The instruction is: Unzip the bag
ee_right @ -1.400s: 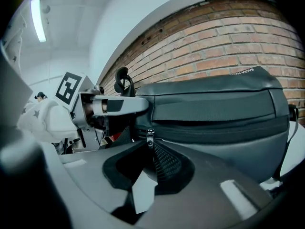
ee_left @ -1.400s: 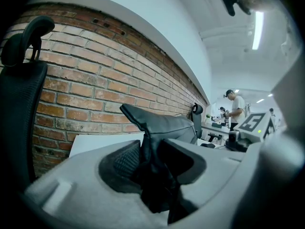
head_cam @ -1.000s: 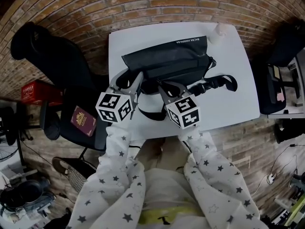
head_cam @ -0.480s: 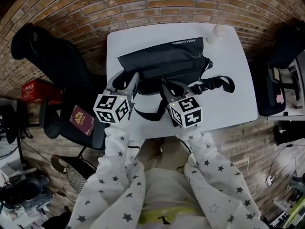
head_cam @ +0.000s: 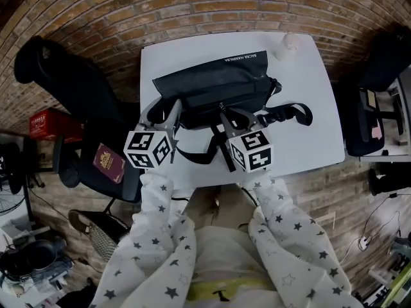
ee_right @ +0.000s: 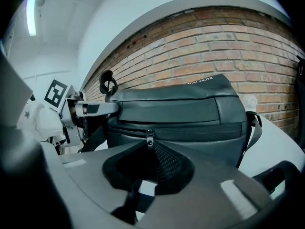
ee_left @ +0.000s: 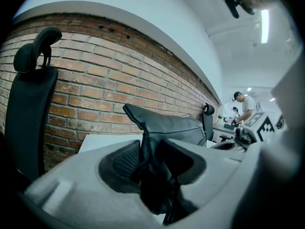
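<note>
1. A brick wall (head_cam: 192,5) runs behind the bag, along the bench's far edge.
2. The white bench (head_cam: 308,133) carries the bag on its left-centre. Bare top lies open to the right of the bag and along the near edge in front of it.
3. A black office chair (head_cam: 70,76) stands left of the bag, off the bench, with a red booklet (head_cam: 108,162) lying on a second seat nearer the person.
4. The black bag (head_cam: 218,85) lies with its long axis roughly along the wall, its right end tipped a little toward the wall. Its zipped face points at the person.
5. The left hand-held gripper (head_cam: 162,108) is at the bag's left end, its jaws clamped on the dark fabric of that corner.
6. The right hand-held gripper (head_cam: 234,115) meets the bag's front near the middle, its jaws pinching the zipper pull.
7. A black strap (head_cam: 292,113) curls off the bag's right end onto the bare bench top.
8. A small white object (head_cam: 290,41) sits beyond the bag's right end, near the far corner.
9. The zipper pull (ee_right: 149,140) hangs from the closed zip line.
</note>
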The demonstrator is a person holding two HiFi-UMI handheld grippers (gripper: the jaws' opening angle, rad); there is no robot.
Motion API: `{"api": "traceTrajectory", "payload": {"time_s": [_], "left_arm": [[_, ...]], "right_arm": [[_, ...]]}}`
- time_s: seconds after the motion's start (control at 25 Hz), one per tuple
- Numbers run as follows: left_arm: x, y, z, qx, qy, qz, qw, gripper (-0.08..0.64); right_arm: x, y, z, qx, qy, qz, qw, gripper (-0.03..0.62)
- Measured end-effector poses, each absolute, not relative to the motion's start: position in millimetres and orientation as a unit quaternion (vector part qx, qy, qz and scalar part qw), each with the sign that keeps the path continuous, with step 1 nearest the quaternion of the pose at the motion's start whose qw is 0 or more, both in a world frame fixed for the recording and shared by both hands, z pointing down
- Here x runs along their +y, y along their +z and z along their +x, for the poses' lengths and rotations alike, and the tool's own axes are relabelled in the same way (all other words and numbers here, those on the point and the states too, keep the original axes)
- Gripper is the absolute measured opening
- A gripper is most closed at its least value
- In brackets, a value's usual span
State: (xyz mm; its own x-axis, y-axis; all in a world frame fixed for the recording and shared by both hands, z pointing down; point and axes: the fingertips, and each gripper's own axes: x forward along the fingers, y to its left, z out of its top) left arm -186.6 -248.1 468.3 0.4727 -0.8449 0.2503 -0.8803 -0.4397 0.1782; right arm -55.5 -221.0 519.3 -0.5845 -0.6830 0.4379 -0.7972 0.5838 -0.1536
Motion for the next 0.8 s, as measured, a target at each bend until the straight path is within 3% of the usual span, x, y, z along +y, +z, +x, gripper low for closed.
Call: {"api": "traceTrajectory", "payload": {"time_s": [0.8], "left_arm": [[-249, 472, -195, -0.526, 0.057, 0.837, 0.139, 0.15]], "right_arm": [[-233, 519, -15, -0.84, 0.171, 0.487, 0.165, 0.044]]}}
